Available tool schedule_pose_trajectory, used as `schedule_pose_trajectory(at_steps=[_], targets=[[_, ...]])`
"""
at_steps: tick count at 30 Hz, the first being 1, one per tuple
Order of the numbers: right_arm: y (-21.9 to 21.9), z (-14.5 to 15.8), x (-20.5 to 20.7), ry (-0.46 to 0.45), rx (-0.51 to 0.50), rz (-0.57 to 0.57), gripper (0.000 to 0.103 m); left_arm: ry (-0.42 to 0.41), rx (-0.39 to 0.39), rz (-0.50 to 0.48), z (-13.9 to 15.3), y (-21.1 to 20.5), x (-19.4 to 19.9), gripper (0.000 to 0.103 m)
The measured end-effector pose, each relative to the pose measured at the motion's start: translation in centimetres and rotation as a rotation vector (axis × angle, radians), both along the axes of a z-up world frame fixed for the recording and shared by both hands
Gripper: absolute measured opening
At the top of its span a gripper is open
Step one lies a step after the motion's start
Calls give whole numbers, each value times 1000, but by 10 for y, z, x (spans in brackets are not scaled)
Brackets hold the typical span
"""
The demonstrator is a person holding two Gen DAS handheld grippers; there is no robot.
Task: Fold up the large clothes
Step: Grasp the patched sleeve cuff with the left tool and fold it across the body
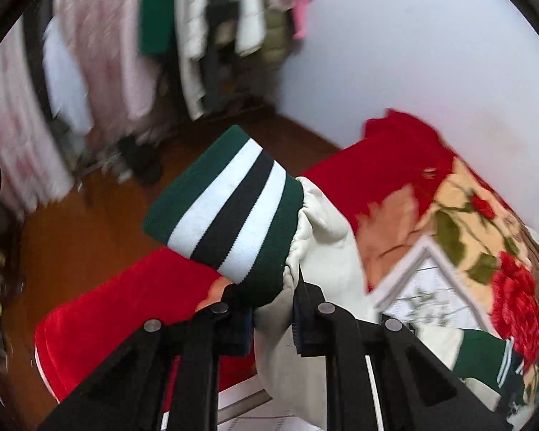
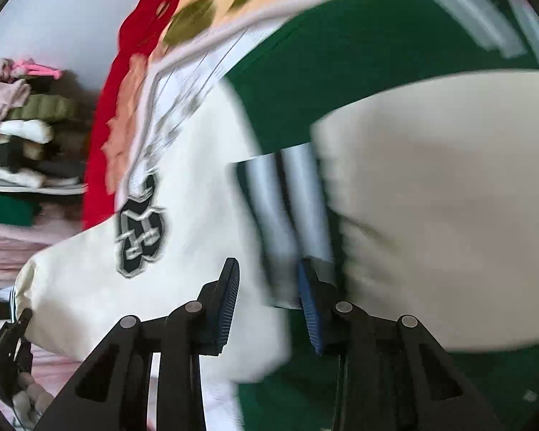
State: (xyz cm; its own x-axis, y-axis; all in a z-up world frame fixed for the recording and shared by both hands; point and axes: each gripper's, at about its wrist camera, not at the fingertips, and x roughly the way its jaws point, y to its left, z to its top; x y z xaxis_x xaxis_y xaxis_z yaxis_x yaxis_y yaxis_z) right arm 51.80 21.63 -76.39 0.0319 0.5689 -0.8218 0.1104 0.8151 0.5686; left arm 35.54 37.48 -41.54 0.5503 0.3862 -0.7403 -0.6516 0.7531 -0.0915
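Left gripper (image 1: 272, 318) pinches the cream sleeve (image 1: 327, 251) just behind its striped cuff (image 1: 222, 208): three green bands, two white, one black. Right gripper (image 2: 269, 305) stands spread at a second cuff (image 2: 287, 215), contact apparently none; view blurred. Jacket (image 2: 183, 280) lies on floral blanket (image 1: 485, 237); one crest patch (image 2: 140, 226), lettering illegible.

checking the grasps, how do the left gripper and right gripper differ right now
The left gripper is shut on the jacket sleeve just behind its striped cuff; the right gripper stands open, gripping nothing. The left one holds the sleeve lifted above the red blanket; the right one hovers over the jacket body, near another striped cuff. Both have blue pads.
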Motion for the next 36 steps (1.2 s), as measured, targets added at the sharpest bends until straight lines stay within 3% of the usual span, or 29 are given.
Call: schedule_pose_trajectory(at_steps=[3, 6, 9, 12, 14, 18, 22, 26, 29, 30, 33, 36], targets=[[-16, 19, -1, -9, 37, -23, 36, -12, 71, -101, 27, -38, 12, 12], [-66, 52, -22, -33, -3, -58, 40, -15, 121, -224, 44, -95, 24, 12], [-130, 79, -50, -58, -140, -115, 69, -4, 142, -370, 53, -173, 39, 12], [-208, 90, -83, -64, -300, -193, 70, 2, 113, -522, 54, -260, 49, 12], [-264, 88, -106, -43, -386, -258, 70, 28, 78, -627, 42, -329, 57, 12], [-364, 73, -149, 36, -406, -408, 70, 87, 27, -790, 12, -454, 70, 12], [-449, 60, -183, 74, -464, -505, 70, 190, 34, -936, -33, -575, 69, 13], [-512, 48, -203, 109, -495, -563, 70, 343, 63, -965, -84, -645, 64, 16], [-547, 42, -211, 117, -515, -574, 70, 411, 92, -967, -108, -664, 57, 20], [-558, 41, -213, 120, -515, -574, 70, 411, 104, -974, -110, -668, 54, 31], [-576, 42, -215, 118, -499, -568, 70, 398, 86, -1012, -108, -679, 43, 102], [-590, 49, -216, 111, -453, -560, 70, 385, 77, -1002, -98, -677, 39, 102]])
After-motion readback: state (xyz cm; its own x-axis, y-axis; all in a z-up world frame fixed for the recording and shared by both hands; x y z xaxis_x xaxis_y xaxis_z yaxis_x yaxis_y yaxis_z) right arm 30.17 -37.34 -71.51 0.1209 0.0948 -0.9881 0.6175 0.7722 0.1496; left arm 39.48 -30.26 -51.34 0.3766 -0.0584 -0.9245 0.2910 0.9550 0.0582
